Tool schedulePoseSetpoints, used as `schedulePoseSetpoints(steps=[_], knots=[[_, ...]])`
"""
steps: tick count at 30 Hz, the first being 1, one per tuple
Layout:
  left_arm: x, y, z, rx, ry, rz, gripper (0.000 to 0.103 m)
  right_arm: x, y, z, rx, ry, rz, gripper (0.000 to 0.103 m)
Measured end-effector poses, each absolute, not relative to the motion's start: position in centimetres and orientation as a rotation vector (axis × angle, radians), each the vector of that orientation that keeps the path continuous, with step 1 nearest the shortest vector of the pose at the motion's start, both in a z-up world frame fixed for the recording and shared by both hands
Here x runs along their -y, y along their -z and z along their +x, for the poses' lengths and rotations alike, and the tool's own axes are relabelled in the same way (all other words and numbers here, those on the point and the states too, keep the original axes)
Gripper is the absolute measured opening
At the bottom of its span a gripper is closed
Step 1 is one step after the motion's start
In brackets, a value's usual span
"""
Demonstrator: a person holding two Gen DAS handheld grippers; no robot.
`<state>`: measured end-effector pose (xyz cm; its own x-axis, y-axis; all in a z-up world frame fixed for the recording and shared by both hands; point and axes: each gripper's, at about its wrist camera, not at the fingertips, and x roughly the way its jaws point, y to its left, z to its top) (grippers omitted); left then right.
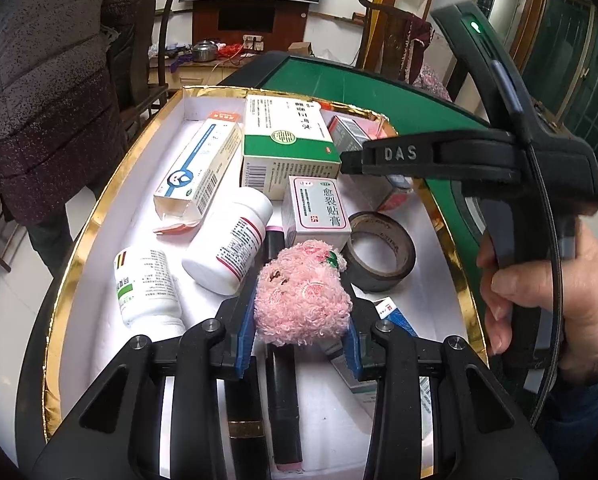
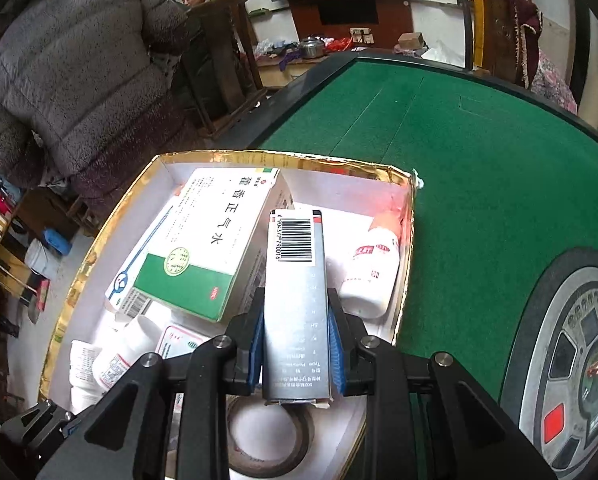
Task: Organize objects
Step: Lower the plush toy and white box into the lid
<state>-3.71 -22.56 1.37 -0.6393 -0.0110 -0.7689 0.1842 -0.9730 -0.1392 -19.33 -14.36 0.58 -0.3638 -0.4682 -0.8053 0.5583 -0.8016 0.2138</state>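
Both hands carry something over the gold-rimmed tray on the green table: the left gripper has its jaws clamped on a pink plush toy, the right gripper has its jaws narrowed on a slim grey carton with a barcode on top. To place them well, I would lower each into a bare white patch, carton beside the green-and-white medicine box, plush clear of the tape roll and the white pill bottle. Legible writing: "DAS" on the right gripper's finger, "藿香正气水" on the green box.
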Motion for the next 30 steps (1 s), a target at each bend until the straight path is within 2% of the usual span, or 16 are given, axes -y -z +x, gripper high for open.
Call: schedulePoseSetpoints(steps=[30], knots=[[20.7, -1.0, -3.9, -0.191, 2.72, 1.272, 0.036, 16.3, 0.1, -18.5, -0.307, 2.172, 1.246, 0.026]])
